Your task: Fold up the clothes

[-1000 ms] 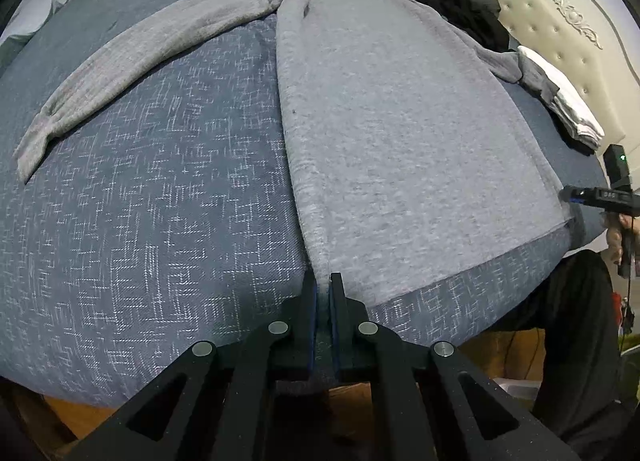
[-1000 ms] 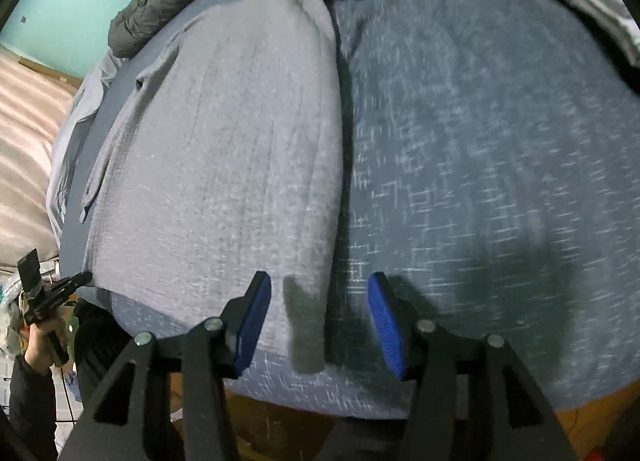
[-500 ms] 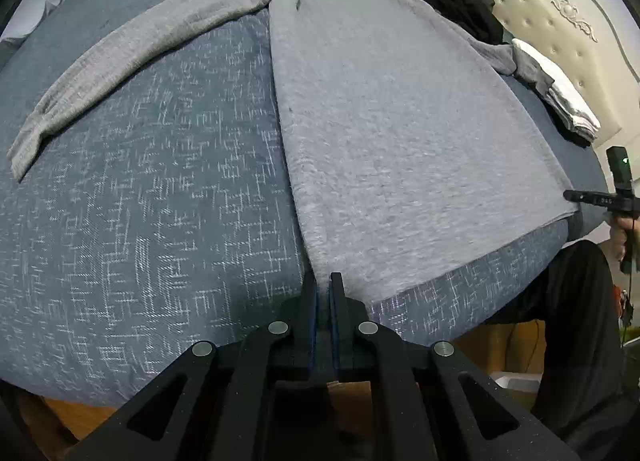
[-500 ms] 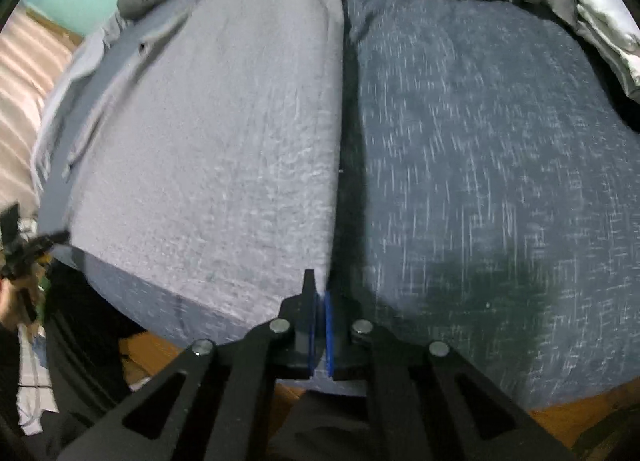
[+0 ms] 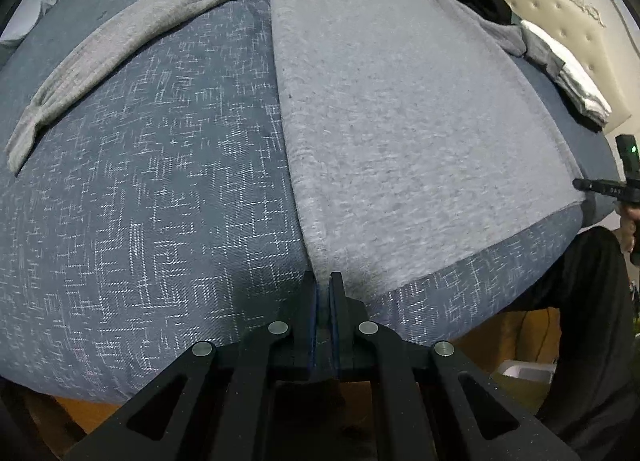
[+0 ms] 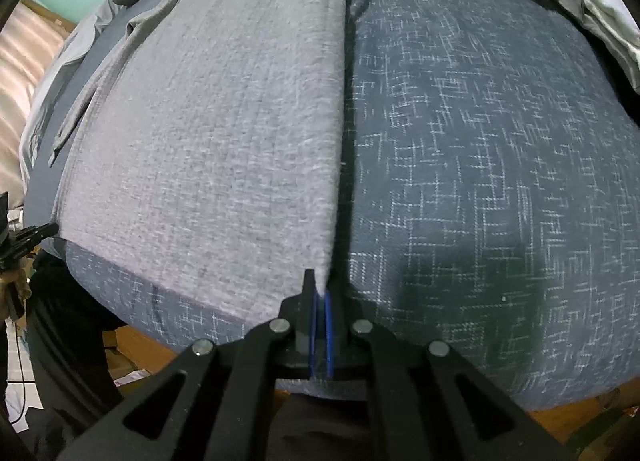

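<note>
Grey sweater (image 5: 400,141) on blue bedcover (image 5: 140,201); no readable writing anywhere.

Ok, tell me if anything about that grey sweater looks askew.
The grey sweater lies flat, but its sleeve sprawls diagonally across the bedspread, not yet folded in. Nothing looks damaged.

A: What has the right claw (image 6: 320,293) got?
B: Its jaws are pinched on the bottom corner of the grey sweater (image 6: 224,121), which lies flat on the patterned blue bed (image 6: 480,161).
</note>
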The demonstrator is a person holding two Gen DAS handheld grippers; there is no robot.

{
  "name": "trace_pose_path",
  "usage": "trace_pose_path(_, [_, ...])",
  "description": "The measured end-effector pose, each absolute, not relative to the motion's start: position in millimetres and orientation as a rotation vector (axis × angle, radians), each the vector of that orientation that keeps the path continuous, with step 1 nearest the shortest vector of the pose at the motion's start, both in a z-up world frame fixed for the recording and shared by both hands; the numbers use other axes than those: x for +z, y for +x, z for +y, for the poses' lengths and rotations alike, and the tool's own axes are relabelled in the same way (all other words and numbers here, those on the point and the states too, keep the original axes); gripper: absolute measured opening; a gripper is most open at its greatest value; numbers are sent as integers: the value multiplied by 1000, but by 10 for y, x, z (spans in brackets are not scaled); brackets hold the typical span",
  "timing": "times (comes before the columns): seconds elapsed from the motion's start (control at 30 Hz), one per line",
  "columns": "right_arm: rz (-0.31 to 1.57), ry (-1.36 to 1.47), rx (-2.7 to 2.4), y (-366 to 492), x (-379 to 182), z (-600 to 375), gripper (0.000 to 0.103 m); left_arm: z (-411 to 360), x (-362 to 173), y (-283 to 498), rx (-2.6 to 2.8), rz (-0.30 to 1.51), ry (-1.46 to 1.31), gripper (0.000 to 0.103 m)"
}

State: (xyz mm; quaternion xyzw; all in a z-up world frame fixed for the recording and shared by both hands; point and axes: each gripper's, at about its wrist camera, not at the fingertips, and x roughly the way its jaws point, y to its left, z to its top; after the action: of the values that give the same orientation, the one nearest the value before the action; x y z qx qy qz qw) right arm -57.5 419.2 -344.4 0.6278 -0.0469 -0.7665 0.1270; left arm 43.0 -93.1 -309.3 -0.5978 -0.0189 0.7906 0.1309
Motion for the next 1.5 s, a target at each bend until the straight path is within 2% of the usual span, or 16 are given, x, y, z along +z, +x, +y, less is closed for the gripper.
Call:
trace_pose_path(0.03, [-135,1824,-2233,-583,-3450,4183,3,-937,-3081,417,2292,-50,-1742,9])
trace_pose_path(0.23, [-207,1854,-2204,-641,-3515,4229,9,-1058,-2750,327,2353,-59,-1710,11])
trace_pose_path(0.33, [-209,1815,-2233,-665,-3341,4331,11,-1073,-2527,256,2402,-77,-1645,11])
trace_pose_path(0.47, [-250,1699,-2341,-809,-2941,4609,13,-997,-2292,36,2463,-107,-1558,20])
trace_pose_path(0.5, [-255,1662,-2381,-863,-2823,4689,15,-939,-2254,-53,2485,-107,-1540,23])
trace_pose_path(0.57, [-294,1576,-2479,-1000,-2532,4755,22,-847,-2207,-242,2529,-112,-1503,36])
trace_pose_path(0.63, [-347,1498,-2567,-1063,-2311,4824,32,-798,-2186,-446,2567,-146,-1465,39])
trace_pose_path(0.77, [-465,1386,-2715,-1513,-2043,5183,38,-604,-2183,-834,2602,-231,-1397,48])
trace_pose_path(0.83, [-487,1346,-2774,-1697,-1932,5384,48,-497,-2226,-1001,2614,-265,-1373,50])
trace_pose_path(0.87, [-485,1333,-2803,-1816,-1880,5482,49,-447,-2257,-1071,2618,-277,-1365,51])
trace_pose_path(1.1, [-414,1384,-2893,-2449,-1755,5989,50,-96,-2529,-1408,2627,-297,-1310,52])
trace_pose_path(1.4, [-284,1487,-2920,-3069,-2126,6126,50,61,-2917,-1604,2654,-406,-1262,53])
trace_pose_path(1.5, [-157,1546,-2916,-3192,-2262,6073,50,79,-3004,-1615,2645,-418,-1261,53])
